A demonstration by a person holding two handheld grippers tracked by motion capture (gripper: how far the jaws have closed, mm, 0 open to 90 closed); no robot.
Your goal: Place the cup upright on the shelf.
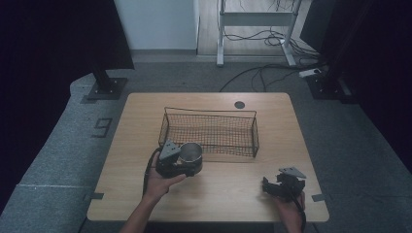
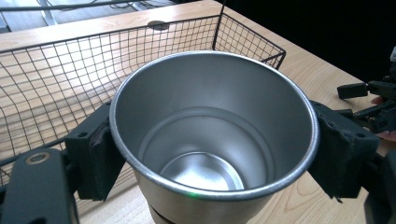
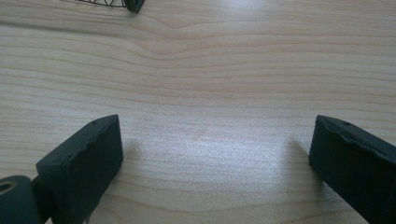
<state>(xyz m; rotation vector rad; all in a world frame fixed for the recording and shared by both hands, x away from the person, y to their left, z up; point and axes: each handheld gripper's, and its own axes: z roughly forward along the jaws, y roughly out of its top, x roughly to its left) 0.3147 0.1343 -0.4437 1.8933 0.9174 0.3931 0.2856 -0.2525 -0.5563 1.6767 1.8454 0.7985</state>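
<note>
Cup (image 2: 215,140), steel, upright at frame centre, clamped btwn my left gripper (image 1: 177,162) jaws, just beside basket (image 1: 209,131) front wall. Right gripper (image 3: 215,154) wide open, empty, over table (image 3: 210,70). Advice: lift clear of rim w/o tilting.

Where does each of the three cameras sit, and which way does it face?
High view: above the person's side, looking forward and down on the table; forearms, hands and both grippers show.
Left gripper view: on the left gripper, looking along its jaws clamped on the steel cup; wire basket behind.
Right gripper view: on the right gripper, jaws apart over bare wood.
Shared: high and left gripper views both show cup and basket.
</note>
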